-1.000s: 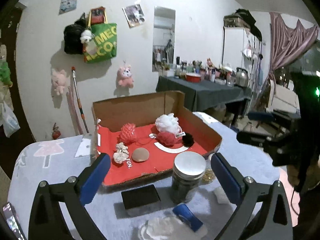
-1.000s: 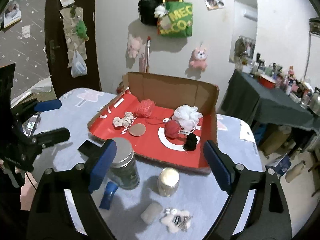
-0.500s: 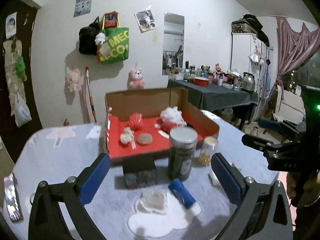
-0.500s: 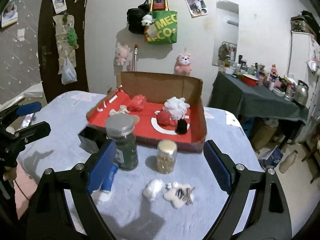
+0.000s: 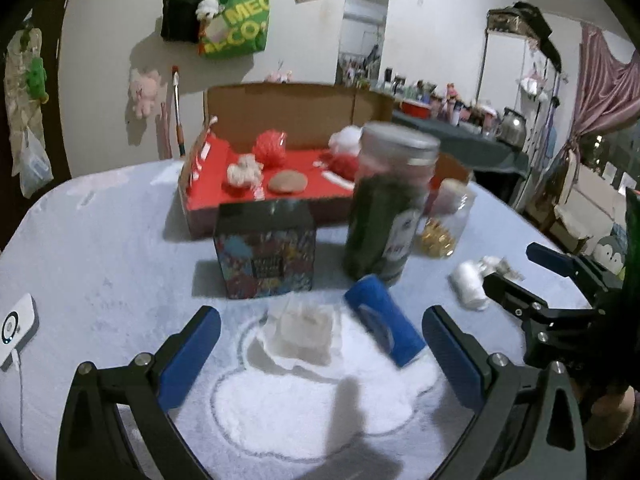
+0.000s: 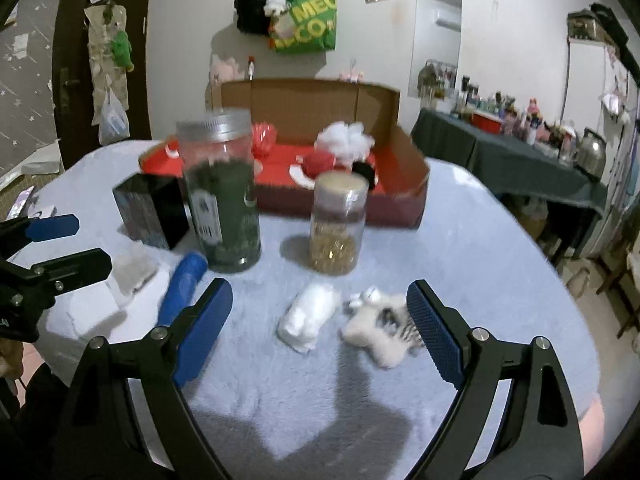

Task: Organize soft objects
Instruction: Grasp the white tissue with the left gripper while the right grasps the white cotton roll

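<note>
Cardboard box (image 6: 404,160) with red lining sits at the table's (image 6: 480,240) far side; it contains a white pouf (image 6: 346,138), red poufs and a black item. Tall jar (image 6: 220,192) holds dark green material. Small jar (image 6: 338,220) holds gold pieces. White roll (image 6: 308,316) and fluffy toy (image 6: 380,328) lie loose on the table. Left tongs (image 5: 320,356) and right tongs (image 6: 320,320) both stand wide apart, gripping nothing.
</note>
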